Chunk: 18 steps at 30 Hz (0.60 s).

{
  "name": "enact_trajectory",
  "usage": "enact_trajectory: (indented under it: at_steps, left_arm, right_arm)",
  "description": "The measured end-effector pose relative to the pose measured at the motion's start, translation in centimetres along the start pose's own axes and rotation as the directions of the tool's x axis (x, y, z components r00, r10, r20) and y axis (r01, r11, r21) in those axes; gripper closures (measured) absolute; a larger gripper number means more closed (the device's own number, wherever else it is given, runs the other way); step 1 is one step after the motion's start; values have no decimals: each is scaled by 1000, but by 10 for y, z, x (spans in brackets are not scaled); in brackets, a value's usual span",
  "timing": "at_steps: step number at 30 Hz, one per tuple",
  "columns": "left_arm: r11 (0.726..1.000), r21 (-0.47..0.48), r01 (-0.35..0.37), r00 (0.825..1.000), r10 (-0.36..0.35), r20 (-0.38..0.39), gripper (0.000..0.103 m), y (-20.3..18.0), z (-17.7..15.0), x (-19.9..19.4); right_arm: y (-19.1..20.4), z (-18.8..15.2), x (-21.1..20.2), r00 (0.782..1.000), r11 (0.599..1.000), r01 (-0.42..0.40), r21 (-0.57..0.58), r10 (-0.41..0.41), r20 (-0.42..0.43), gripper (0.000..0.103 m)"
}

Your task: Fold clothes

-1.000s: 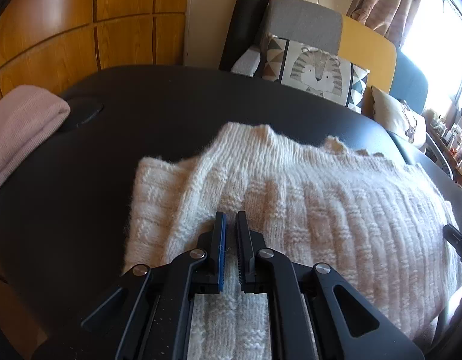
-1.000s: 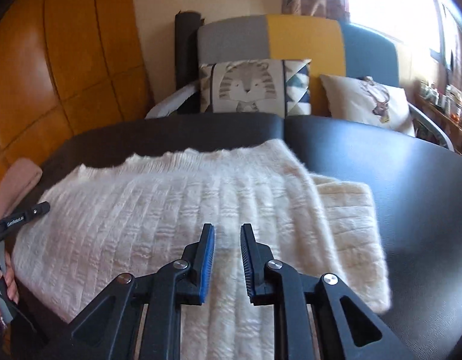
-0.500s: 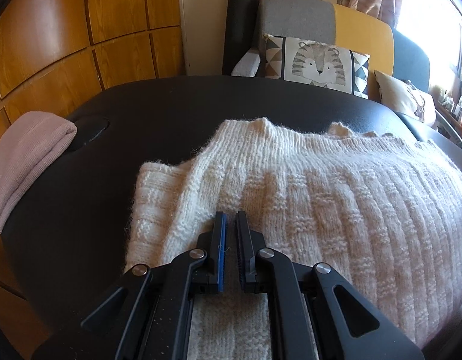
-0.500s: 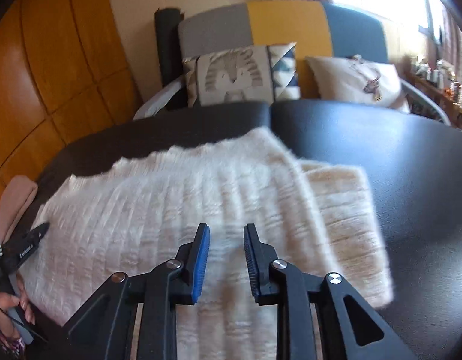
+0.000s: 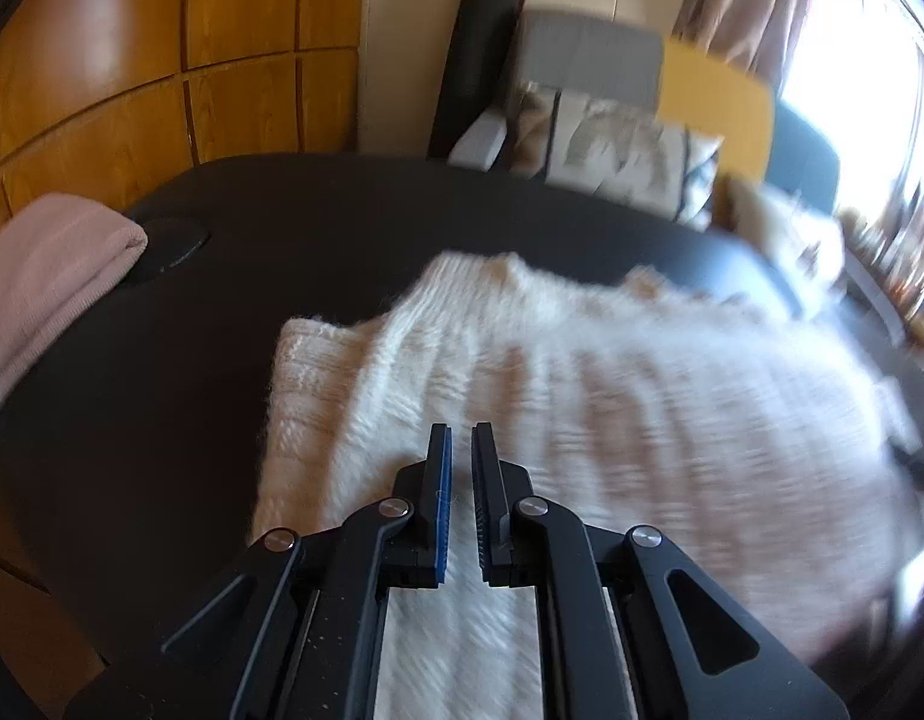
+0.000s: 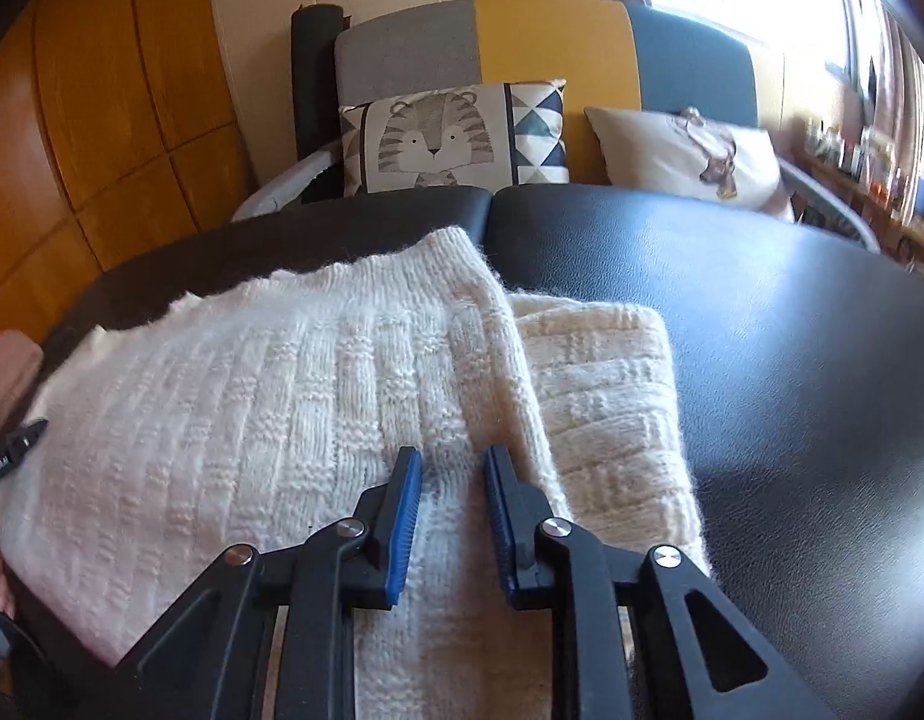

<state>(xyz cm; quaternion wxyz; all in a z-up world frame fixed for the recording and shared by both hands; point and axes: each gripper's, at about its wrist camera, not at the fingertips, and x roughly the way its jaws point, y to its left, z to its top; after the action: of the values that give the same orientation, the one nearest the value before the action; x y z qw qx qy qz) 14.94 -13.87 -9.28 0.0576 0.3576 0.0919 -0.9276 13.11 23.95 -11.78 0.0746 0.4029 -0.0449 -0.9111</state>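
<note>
Since a second ago both views have slid sideways across the cream chunky-knit sweater [image 6: 270, 414]; the left view is now motion-blurred, so that hand is travelling. Sweater lies flat on the black leather-look worktop [image 6: 792, 324], both side panels already turned in, one folded edge showing as a lower layer at its right side. My left gripper [image 5: 460, 438] has its fingers nearly together with no knit pinched between them. My right gripper [image 6: 452, 461] has its fingers apart and closing, hovering over the folded edge; nothing is caught between them. A folded pink knit garment [image 5: 48, 276] sits at the far left. Judgement: hands are repositioning along the near hem for the next fold.
</note>
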Motion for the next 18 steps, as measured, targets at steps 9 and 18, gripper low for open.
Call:
enact_trajectory:
  at_steps: [9,18]
  left_arm:
    - [909,381,167,986,-149,-77,94,-98,-65,3]
    - [879,446,168,986,-141,-94,94,-90,-95,-5]
  right_arm:
    - [52,-19,-49,981,968,-192,-162,190,-29,80]
    - [49,-58,-48,971,970,-213,-118,197,-136,80]
